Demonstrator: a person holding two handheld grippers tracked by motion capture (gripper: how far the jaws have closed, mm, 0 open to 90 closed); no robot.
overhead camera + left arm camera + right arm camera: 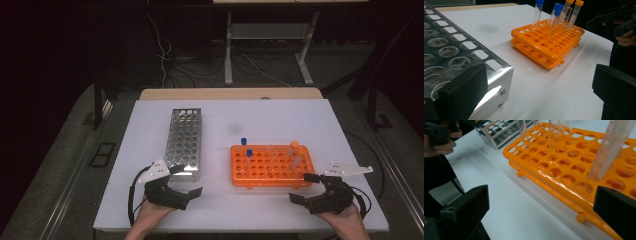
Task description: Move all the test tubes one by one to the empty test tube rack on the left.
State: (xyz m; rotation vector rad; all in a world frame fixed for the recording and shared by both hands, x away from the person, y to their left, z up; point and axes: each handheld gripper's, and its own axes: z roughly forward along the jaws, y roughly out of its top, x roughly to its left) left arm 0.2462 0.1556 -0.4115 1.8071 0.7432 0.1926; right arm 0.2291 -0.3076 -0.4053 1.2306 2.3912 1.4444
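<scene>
Both my grippers, left gripper (187,181) and right gripper (301,188), hang released and empty low in frame, so I judge I'm about to reach for a capped tube (249,159) in the orange rack (272,175) right of centre, bound for the steel rack (183,144).

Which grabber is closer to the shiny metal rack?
The left gripper: its jaws sit right at the near end of the metal rack. The right gripper is far across, by the orange rack.

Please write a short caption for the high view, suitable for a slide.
Two open hand-held grippers, left and right, wait before a metal rack and an orange rack holding capped tubes.
</scene>
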